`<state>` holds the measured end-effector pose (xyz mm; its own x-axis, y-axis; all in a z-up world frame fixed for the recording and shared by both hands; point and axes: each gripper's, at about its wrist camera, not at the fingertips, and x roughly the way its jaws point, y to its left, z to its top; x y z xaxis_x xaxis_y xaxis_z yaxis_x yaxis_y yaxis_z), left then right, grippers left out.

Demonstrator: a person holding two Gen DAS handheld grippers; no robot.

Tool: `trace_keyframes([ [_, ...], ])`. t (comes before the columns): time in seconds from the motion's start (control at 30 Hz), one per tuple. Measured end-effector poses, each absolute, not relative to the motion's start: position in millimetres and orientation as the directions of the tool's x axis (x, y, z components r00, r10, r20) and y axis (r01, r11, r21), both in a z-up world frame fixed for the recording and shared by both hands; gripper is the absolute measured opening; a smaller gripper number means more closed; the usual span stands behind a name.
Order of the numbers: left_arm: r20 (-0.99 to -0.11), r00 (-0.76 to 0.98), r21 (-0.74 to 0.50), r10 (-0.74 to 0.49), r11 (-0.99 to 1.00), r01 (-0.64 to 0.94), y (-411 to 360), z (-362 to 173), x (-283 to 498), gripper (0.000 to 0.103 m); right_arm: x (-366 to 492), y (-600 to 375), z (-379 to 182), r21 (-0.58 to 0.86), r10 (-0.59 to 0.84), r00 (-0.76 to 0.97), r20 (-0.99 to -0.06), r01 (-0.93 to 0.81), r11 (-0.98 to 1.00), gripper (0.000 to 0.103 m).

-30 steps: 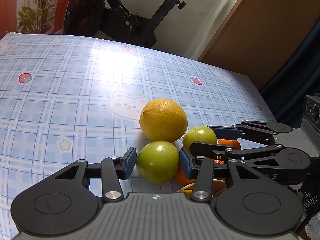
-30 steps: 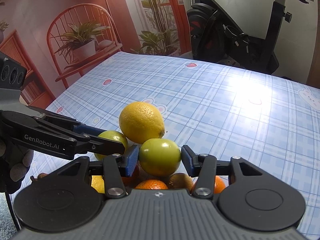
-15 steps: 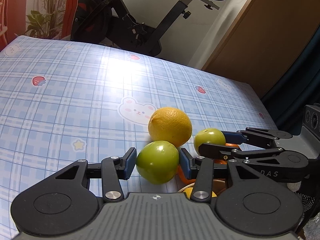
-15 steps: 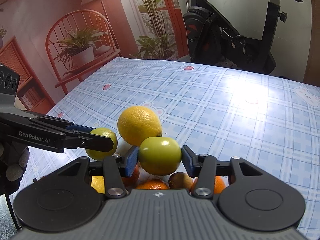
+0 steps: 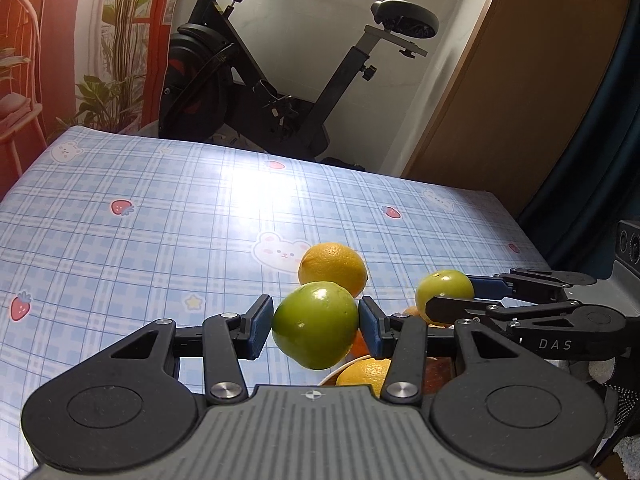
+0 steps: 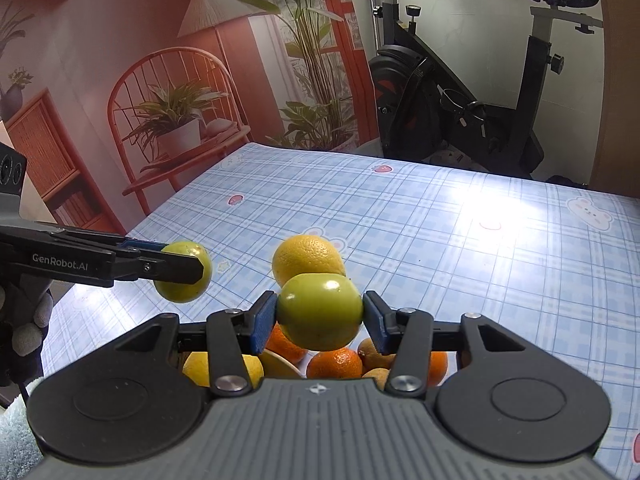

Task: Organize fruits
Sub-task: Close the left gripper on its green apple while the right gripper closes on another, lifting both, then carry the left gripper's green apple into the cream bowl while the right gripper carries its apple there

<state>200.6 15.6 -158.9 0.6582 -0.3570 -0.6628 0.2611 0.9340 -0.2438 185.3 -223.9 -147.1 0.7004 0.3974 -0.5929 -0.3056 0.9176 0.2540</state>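
Note:
My left gripper (image 5: pixel 316 326) is shut on a green apple (image 5: pixel 316 324), lifted clear of the tablecloth. My right gripper (image 6: pixel 320 318) is shut on a second green apple (image 6: pixel 320 310), also in the air. Each view shows the other gripper from the side: the right gripper (image 5: pixel 452 294) with its apple (image 5: pixel 442 286), and the left gripper (image 6: pixel 188 266) with its apple (image 6: pixel 182 292). A large yellow-orange citrus (image 5: pixel 333 266) (image 6: pixel 306 258) rests on the cloth just beyond both apples. Below the grippers lies a pile of oranges (image 6: pixel 335 362) and yellow fruit (image 6: pixel 198 368).
The table wears a blue plaid cloth (image 5: pixel 160 220) with bears and strawberries. An exercise bike (image 5: pixel 280 92) stands past its far edge, beside a wooden door (image 5: pixel 520 80). A gloved hand (image 6: pixel 24 320) holds the left gripper.
Both grippers have risen with their green apples and tilted up, so more of the room shows. The yellow citrus stays on the cloth and now sits lower relative to the apples.

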Motion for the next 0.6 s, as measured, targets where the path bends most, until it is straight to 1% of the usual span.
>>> trace_keyframes([
  [0.3, -0.614, 0.72, -0.209, -0.324, 0.946, 0.247, 11, -131, 143, 0.049, 138, -226, -131, 0.244, 0.379, 0.723, -0.578, -0.29, 0.925, 0.05],
  [0.5, -0.598, 0.736, -0.188, -0.317, 0.948, 0.256, -2, -129, 106, 0.049, 105, -224, -127, 0.252, 0.377, 0.731, -0.569, -0.282, 0.926, 0.05],
  [0.6, -0.605, 0.725, -0.196, -0.328, 0.945, 0.263, -6, -134, 93, 0.049, 91, -223, -129, 0.255, 0.37, 0.732, -0.572, -0.27, 0.928, 0.05],
])
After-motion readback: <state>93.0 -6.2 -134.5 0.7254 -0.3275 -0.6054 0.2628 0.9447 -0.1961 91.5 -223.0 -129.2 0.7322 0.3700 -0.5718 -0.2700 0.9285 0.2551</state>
